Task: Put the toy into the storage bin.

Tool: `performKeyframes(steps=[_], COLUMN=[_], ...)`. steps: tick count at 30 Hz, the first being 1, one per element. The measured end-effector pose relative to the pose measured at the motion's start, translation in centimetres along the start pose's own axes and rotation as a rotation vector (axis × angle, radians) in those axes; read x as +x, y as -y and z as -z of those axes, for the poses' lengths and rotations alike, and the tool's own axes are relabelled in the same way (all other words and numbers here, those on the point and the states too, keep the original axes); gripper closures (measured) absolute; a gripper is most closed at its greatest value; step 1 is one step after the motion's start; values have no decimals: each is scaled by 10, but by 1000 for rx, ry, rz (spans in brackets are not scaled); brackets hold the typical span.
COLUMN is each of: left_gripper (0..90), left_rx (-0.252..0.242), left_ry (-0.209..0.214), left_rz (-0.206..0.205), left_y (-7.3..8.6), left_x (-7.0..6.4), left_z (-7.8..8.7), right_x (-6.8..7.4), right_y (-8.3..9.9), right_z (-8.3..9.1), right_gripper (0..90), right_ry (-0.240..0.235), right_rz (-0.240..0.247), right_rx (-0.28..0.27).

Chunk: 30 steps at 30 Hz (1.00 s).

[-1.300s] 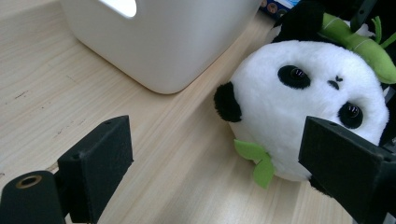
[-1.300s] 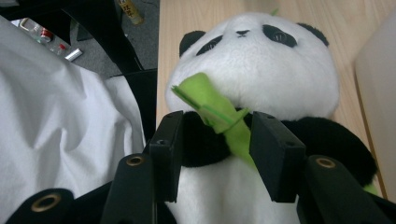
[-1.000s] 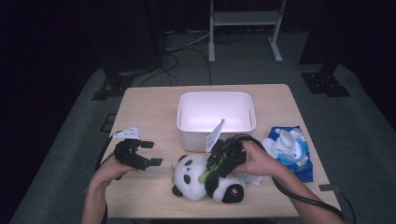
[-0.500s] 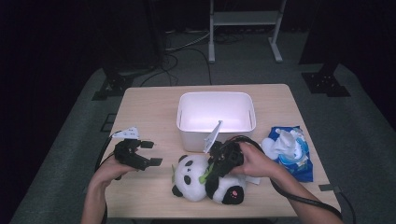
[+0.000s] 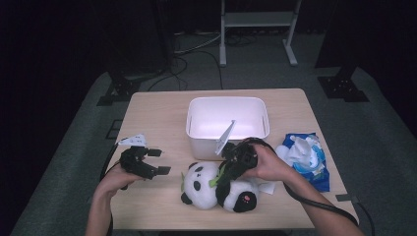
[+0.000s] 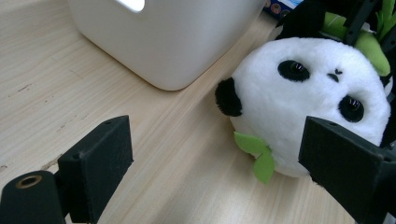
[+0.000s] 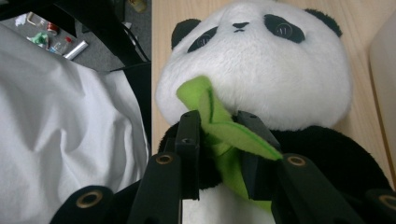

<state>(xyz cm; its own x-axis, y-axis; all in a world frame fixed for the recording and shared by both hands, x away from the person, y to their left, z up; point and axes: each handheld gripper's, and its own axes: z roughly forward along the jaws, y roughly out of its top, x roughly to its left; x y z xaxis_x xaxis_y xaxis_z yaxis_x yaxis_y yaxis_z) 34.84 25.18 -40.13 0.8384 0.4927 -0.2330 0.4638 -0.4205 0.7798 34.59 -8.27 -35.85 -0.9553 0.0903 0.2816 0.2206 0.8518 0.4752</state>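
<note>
A plush panda (image 5: 214,186) lies on its back near the table's front edge, holding a green felt bamboo leaf (image 7: 219,126) at its chest. My right gripper (image 5: 223,173) is over the panda's body, shut on that green leaf (image 5: 216,180). In the right gripper view the two jaws pinch the leaf just below the panda's white head (image 7: 261,70). My left gripper (image 5: 156,161) stands open to the left of the panda, a short gap away. In the left gripper view the panda's face (image 6: 308,98) sits ahead, close to the right-hand jaw.
A white plastic bin (image 5: 227,125) stands behind the panda, with a white card leaning on its front wall. A blue wet-wipes pack (image 5: 305,157) lies to the right. A small white paper (image 5: 132,140) lies at the table's left edge. A white sleeve (image 7: 60,130) is beside the panda.
My right gripper has lowered slightly onto the panda's chest and stays shut on the leaf. The left gripper has not visibly moved.
</note>
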Motion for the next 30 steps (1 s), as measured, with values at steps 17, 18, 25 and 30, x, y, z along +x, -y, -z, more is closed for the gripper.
performKeyframes(steps=[17,18,25,30], left_gripper=[86,86,86,86], left_rx=[-13,-13,-22,-26], left_ry=[-1,-1,-4,-6], left_rz=[17,17,25,29], left_y=[3,3,4,5], left_x=[4,4,6,8], left_z=[3,3,5,6], right_x=[5,5,12,17], right_y=[-13,-13,-21,-24], right_z=[14,14,25,38], right_gripper=[720,720,720,720], right_ry=[-41,-41,-44,-38], right_rz=[39,39,58,69], right_rx=[0,0,-10,-21])
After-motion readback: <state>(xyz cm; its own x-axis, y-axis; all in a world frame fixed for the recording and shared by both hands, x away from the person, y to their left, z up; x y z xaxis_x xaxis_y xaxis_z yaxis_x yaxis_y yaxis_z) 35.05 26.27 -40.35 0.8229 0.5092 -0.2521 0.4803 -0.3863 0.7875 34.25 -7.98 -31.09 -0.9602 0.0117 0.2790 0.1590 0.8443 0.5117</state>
